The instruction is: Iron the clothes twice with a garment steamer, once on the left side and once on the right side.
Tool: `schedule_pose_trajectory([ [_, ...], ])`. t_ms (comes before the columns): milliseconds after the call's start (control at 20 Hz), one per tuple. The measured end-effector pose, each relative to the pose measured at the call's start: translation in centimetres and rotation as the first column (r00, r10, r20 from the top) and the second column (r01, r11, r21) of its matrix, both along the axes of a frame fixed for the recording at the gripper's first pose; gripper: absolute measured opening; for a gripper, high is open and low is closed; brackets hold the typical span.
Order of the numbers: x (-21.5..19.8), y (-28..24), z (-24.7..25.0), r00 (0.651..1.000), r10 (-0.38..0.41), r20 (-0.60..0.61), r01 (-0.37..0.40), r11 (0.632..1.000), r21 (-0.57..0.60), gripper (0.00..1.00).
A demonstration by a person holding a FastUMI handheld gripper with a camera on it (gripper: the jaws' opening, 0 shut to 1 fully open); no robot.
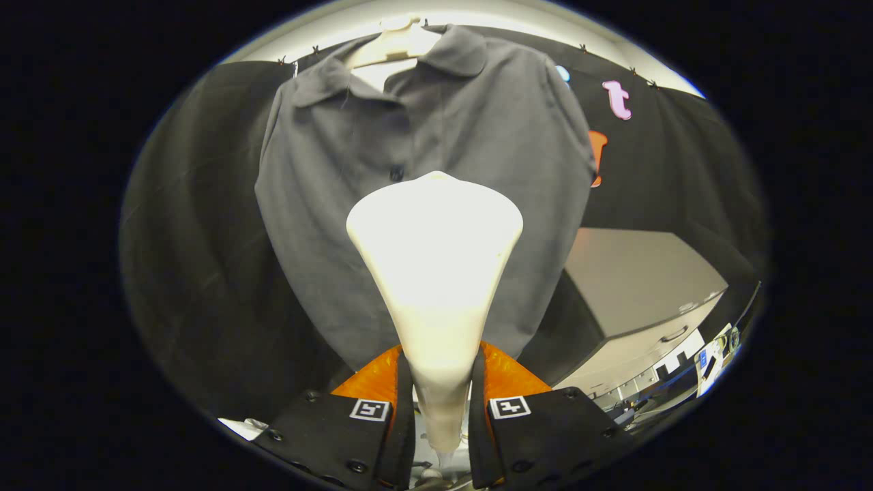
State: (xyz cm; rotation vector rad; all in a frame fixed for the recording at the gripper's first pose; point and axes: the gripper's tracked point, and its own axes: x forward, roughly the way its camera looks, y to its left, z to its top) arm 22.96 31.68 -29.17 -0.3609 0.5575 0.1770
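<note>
Item: garment steamer [434, 273], pale, rigid plastic, wide flat head tapering to a narrow neck; the tongs [440, 402] pinch that neck, one finger pressing each side. Judged light but top-heavy and smooth, so a firm hold low on the neck suits it. Item: dark collared shirt [423, 184], hanging on a pale hanger [392, 44] at twelve o'clock beyond the head; soft, limp cloth, likely to swing under pressure. Item: grey cabinet [634, 286] at four o'clock of the shirt, well apart.
</note>
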Motion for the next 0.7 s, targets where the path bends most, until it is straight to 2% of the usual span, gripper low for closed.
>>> schedule_pose_trajectory([
  [200, -0.4, -2.1, 8.6, 0.992, 0.000, 0.128, -0.003, 1.000, 0.025, 0.40],
  [450, -2.0, -5.5, 19.2, 0.955, -0.030, 0.296, 0.012, 0.998, 0.061, 0.39],
  [700, -4.0, -9.9, 26.4, 0.921, -0.057, 0.385, 0.022, 0.995, 0.095, 0.39],
])
